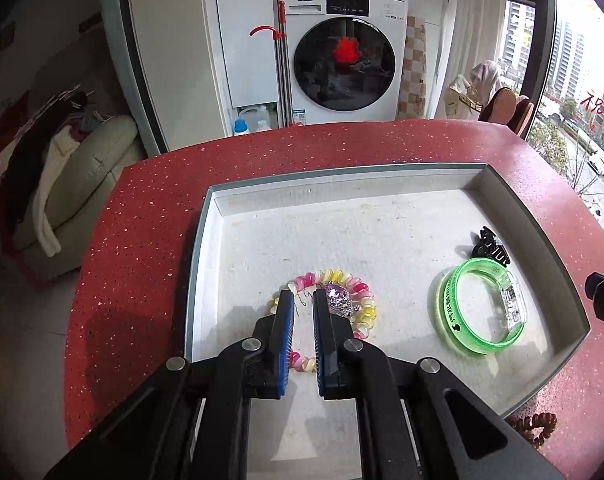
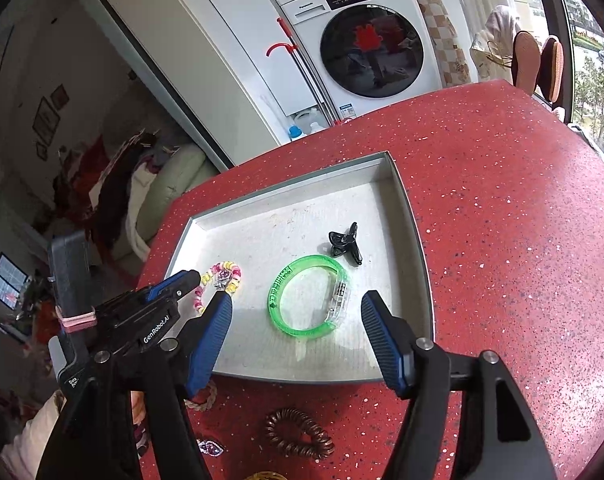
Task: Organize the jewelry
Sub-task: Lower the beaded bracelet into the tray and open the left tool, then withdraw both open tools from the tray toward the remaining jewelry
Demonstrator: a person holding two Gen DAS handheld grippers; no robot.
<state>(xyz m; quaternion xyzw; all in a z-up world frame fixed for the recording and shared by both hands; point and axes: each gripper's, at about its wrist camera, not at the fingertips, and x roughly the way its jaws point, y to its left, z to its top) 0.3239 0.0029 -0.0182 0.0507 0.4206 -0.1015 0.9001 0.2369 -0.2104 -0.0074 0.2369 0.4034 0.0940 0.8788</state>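
Green plastic bangle [image 2: 308,295] looked stiff and slick, best pinched across its rim by the spread right gripper [image 2: 297,322], while the left gripper [image 1: 303,296] was clenched on nothing visible.

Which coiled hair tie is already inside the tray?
The pink-and-yellow coiled hair tie, by the left gripper. The brown coiled hair tie lies outside the tray.

Red speckled bench [image 2: 502,208], carrying a shallow grey tray [image 2: 416,248]. Just beside the tray's near rim, lying straight on the bench: brown spiral hair tie [image 2: 298,434], braided ring [image 2: 204,400], purple jewelled piece [image 2: 210,448].
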